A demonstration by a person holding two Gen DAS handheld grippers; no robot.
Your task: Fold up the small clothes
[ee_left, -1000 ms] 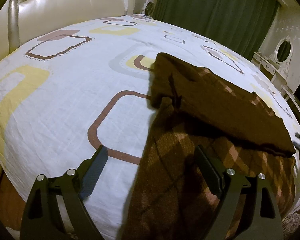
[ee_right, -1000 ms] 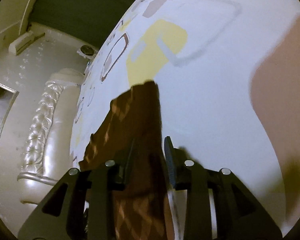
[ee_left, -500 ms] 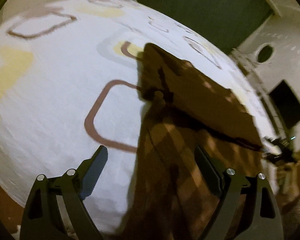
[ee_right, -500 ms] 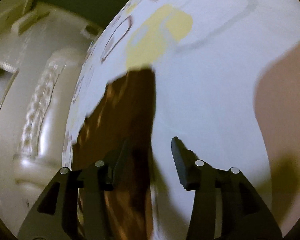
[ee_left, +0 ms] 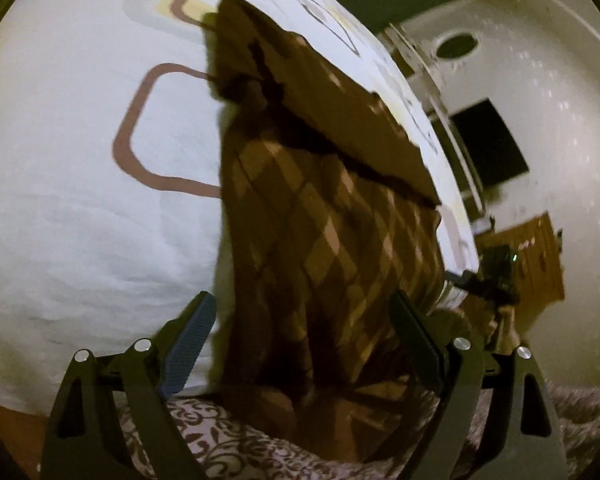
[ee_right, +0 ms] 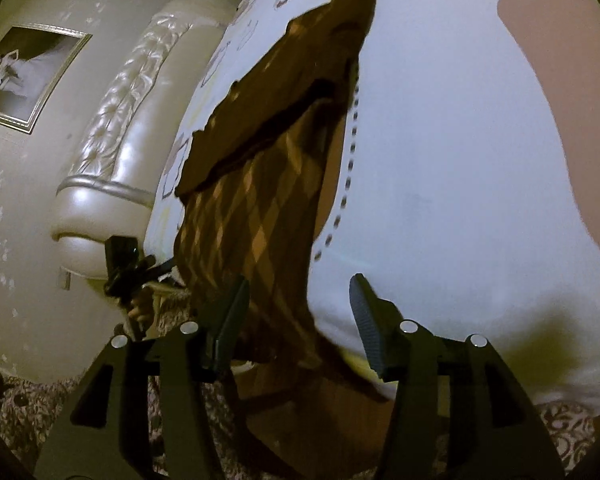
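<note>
Evidently the brown diamond-patterned knitted garment [ee_left: 332, 240] lies on the white patterned bed sheet [ee_left: 80, 200], filling the frame's centre, its lower end hanging over the bed's edge and one part already folded across at upper right. The left gripper [ee_left: 302, 344] and right gripper [ee_right: 300, 320] both gape wide, holding nothing. Best to pinch both hanging corners evenly, then lift together and lay the hem squarely upward.

left gripper [ee_left: 304, 344]: fingers spread | right gripper [ee_right: 300, 316]: fingers spread
</note>
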